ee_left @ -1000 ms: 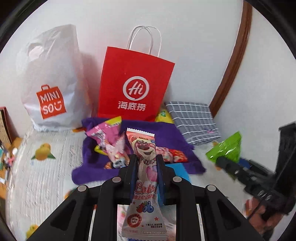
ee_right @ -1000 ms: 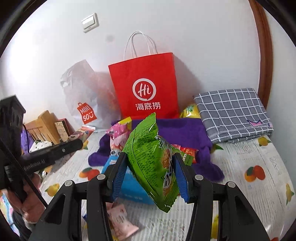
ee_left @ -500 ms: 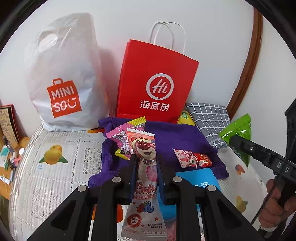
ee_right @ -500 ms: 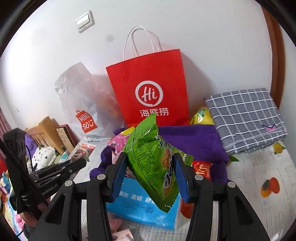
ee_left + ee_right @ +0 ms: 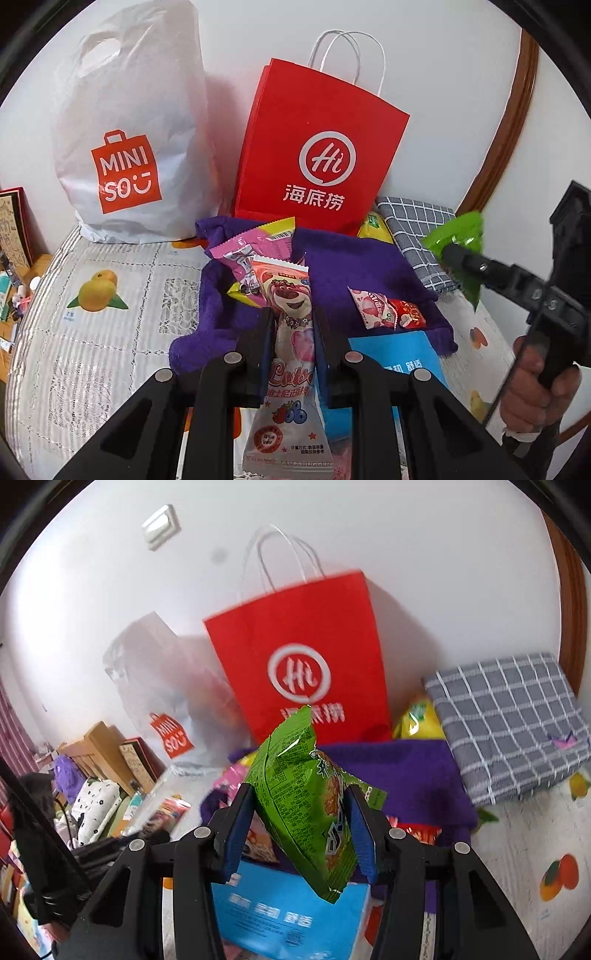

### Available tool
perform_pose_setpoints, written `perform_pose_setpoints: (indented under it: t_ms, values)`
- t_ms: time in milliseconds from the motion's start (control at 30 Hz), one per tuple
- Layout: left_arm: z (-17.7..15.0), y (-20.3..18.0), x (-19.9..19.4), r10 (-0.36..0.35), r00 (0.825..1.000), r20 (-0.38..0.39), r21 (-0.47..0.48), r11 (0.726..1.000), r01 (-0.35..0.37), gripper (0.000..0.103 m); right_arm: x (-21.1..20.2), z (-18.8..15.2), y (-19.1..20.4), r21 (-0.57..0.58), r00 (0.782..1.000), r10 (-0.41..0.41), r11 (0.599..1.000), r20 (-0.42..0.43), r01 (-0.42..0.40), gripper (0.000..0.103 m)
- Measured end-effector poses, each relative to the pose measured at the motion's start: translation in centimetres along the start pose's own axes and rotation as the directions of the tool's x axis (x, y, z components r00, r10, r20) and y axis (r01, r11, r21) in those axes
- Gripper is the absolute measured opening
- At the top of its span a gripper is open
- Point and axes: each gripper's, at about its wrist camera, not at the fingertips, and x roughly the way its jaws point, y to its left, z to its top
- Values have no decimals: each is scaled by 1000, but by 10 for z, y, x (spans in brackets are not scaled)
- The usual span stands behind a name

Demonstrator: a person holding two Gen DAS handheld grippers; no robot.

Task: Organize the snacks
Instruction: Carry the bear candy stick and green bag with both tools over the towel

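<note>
My left gripper [image 5: 293, 321] is shut on a pink bear-print candy packet [image 5: 290, 354], held upright over the near edge of a purple cloth [image 5: 354, 269]. On that cloth lie a pink and yellow snack packet [image 5: 255, 247] and a small red and pink sachet [image 5: 388, 314]. My right gripper [image 5: 301, 794] is shut on a green snack bag [image 5: 306, 805], which also shows at the right of the left wrist view as a green bag [image 5: 458, 236]. A red paper bag [image 5: 317, 151] [image 5: 306, 664] stands open at the top behind the cloth, against the wall.
A white plastic shopping bag [image 5: 129, 125] stands left of the red bag. A blue tissue pack [image 5: 291, 908] lies below the right gripper. A folded grey checked cloth [image 5: 513, 720] and a yellow packet [image 5: 417, 720] sit at the right. Clutter crowds the left edge of the fruit-print bedcover [image 5: 96, 332].
Both grippers have moved nearer the red bag and the cloth, so these look larger. The right gripper with the green bag now reaches further in from the right in the left wrist view.
</note>
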Motion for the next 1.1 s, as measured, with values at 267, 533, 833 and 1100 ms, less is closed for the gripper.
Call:
perform_pose_setpoints:
  t_ms: [267,533,833,1100]
  values:
    - [-1,-5,3,12,1000,-2,20,1000,-12,19,-4,0,-16,44,1000,2,999,17,-3,50]
    - [-2,-2,5,9,1000,-12,3,1000,-9,19,5,-5,-24,53,1000,-14,998,-5,14,50]
    - [-3,0,7,0,1000,-17,-10,1000,0,19,12,-11,-21,20,998,-57,998,-3,57,50]
    - [-2,0,8,0,1000,-23,-8,1000,0,19,21,-15,-22,22,999,-48,999,-15,48,50]
